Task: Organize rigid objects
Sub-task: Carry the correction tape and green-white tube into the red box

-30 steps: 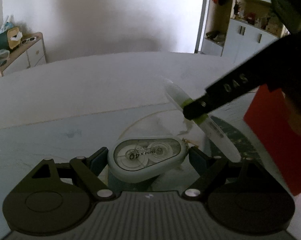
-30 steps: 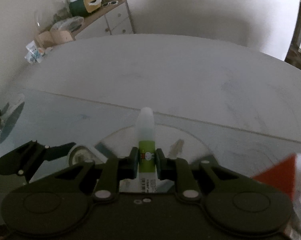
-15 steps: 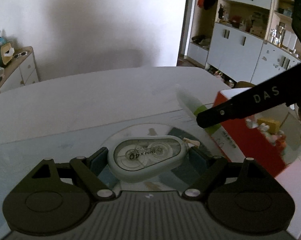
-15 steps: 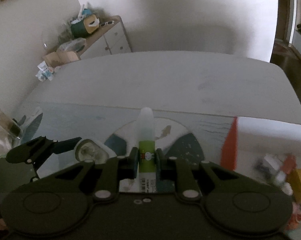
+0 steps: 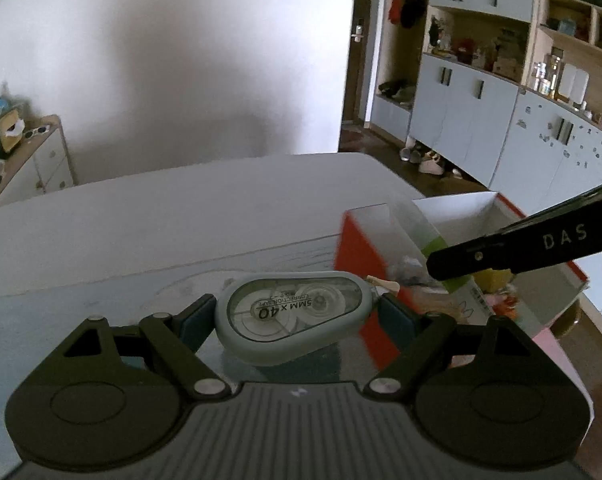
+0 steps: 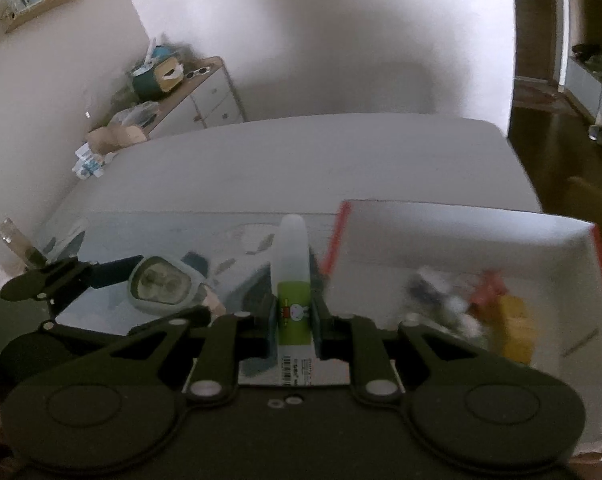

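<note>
Left wrist view, lower left to centre: my left gripper (image 5: 297,314) has its jaws set wide and pressed on both ends of a correction tape dispenser (image 5: 295,314), which lies flat between the pads with its clear face up. The dispenser is clear of the table (image 5: 181,200), carried in the air above the patterned mat (image 5: 61,300).

The right of that frame shows the red-sided box (image 5: 361,264), open at the top, with small items blurred in its bottom. The dispenser sits just short of the box's near left wall.

Right wrist view, lower centre: my right gripper (image 6: 294,322) is nearly closed, clamped on a glue stick (image 6: 293,276) at its green label. The white cap points away from me toward the upper centre of the frame, and the barcoded end lies back toward the gripper body. The stick hangs over the mat, just left of the box's red edge (image 6: 335,240). The box interior fills the right of this frame.

Judgement: the step in hand is the carry, with both items held and neither yet over the box opening. The next move calls for bringing each gripper over the rim and above bare floor inside the box. The jaws should then open one at a time so the two grippers do not crowd each other.
</note>
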`<state>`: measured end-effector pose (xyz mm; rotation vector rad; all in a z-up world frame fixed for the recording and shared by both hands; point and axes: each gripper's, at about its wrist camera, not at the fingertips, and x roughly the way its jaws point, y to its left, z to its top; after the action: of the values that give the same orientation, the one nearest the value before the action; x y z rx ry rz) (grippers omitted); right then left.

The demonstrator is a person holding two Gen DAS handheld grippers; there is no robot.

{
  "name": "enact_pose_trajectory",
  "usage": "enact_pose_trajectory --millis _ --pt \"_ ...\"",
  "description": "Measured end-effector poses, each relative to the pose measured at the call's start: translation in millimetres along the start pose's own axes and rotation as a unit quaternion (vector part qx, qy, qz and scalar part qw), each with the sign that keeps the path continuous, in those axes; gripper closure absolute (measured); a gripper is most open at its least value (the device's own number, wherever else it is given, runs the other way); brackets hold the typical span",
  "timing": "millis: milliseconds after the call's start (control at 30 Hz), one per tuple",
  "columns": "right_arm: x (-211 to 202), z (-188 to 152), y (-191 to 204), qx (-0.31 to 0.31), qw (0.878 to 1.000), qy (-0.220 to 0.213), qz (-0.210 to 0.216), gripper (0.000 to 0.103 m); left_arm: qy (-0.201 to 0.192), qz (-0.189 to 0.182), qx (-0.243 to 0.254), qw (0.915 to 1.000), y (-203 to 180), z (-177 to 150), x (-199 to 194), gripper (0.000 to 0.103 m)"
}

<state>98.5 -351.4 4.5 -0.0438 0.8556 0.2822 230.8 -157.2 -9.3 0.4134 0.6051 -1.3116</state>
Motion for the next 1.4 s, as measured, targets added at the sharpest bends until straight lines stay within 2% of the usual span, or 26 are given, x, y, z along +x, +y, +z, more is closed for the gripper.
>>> enact_pose_trajectory --millis 433,533,600,700,1000,1400 --pt "-39 -17 -93 0.034 0.997 -0.029 -0.058 0.087 0.0 -0.023 0.029 0.9993 -91 28 26 0.016" --pt "-36 -18 -109 0.042 0.997 -0.027 -0.066 0.087 0.003 -0.021 0.039 0.999 -105 38 39 0.016" --pt "-30 -18 -116 0.042 0.996 -0.024 -0.072 0.087 0.006 -0.035 0.065 0.9973 -115 44 50 0.016" --pt "-21 -20 -127 0.047 0.996 -0.018 -0.077 0.087 0.017 -0.034 0.069 0.9969 -126 51 68 0.016" --pt "12 -32 -143 0.045 0.995 0.023 -0.086 0.087 0.078 -0.021 0.088 0.9928 -148 46 129 0.016" --pt "22 -37 -140 0.029 0.996 0.043 -0.076 0.087 0.131 -0.02 0.092 0.9868 -160 35 166 0.016"
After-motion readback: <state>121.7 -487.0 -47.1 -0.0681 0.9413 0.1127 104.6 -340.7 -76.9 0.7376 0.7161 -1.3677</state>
